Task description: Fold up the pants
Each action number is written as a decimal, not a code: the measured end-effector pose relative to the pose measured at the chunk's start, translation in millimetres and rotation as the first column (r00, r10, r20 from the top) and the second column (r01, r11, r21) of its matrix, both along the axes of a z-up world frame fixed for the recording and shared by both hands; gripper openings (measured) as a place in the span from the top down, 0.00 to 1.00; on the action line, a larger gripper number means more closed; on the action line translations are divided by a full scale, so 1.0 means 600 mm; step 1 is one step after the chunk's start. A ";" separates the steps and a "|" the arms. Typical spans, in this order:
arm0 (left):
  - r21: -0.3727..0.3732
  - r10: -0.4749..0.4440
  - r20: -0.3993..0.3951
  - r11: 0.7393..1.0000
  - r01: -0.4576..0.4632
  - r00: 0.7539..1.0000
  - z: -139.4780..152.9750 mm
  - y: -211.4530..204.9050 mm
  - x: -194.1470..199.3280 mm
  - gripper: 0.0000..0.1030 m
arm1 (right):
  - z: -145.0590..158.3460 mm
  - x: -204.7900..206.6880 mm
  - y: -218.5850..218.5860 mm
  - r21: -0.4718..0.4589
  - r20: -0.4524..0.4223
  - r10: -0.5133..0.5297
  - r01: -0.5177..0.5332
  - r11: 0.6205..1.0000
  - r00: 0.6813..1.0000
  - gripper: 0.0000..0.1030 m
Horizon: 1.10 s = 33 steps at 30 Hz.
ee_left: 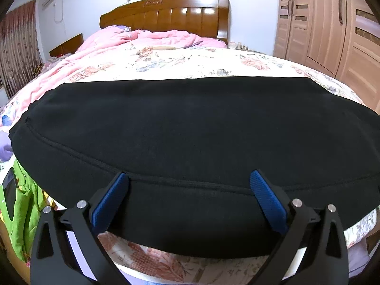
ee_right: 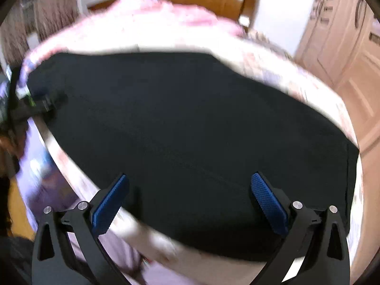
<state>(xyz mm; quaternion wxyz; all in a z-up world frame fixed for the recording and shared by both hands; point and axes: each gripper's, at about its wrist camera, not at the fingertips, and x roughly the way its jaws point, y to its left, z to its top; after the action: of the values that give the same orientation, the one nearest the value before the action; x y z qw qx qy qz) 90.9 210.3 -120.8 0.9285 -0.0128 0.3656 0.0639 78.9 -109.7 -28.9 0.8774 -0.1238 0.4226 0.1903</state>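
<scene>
Two blue-padded fingers of the left hand-held gripper [ee_left: 188, 178] stand wide apart over the near hem of the black pants [ee_left: 190, 123], which lie flat across the floral bed [ee_left: 190, 64]. From the blurred right wrist view, the right hand-held gripper [ee_right: 190, 180] is likewise spread, empty, above the pants' near edge.
</scene>
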 end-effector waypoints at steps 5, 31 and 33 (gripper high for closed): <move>-0.001 -0.003 -0.009 1.000 0.003 1.000 0.003 -0.001 0.000 0.01 | 0.042 0.059 0.116 0.010 0.064 0.131 -0.132 0.991 0.989 0.04; 0.021 -0.004 -0.161 1.000 0.007 0.987 0.058 0.076 0.232 0.02 | -0.059 0.246 0.295 0.040 -0.059 0.174 -0.172 0.984 0.983 0.04; -0.004 0.020 -0.175 1.000 -0.021 0.984 0.026 0.093 0.250 0.01 | -0.060 0.247 0.295 0.043 -0.060 0.174 -0.172 0.984 0.983 0.04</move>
<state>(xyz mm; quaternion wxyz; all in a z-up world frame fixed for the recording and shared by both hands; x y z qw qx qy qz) 241.1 266.1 -105.4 0.8920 -0.0135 0.4458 0.0731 227.1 67.4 -64.8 0.8460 -0.1376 0.4341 0.2774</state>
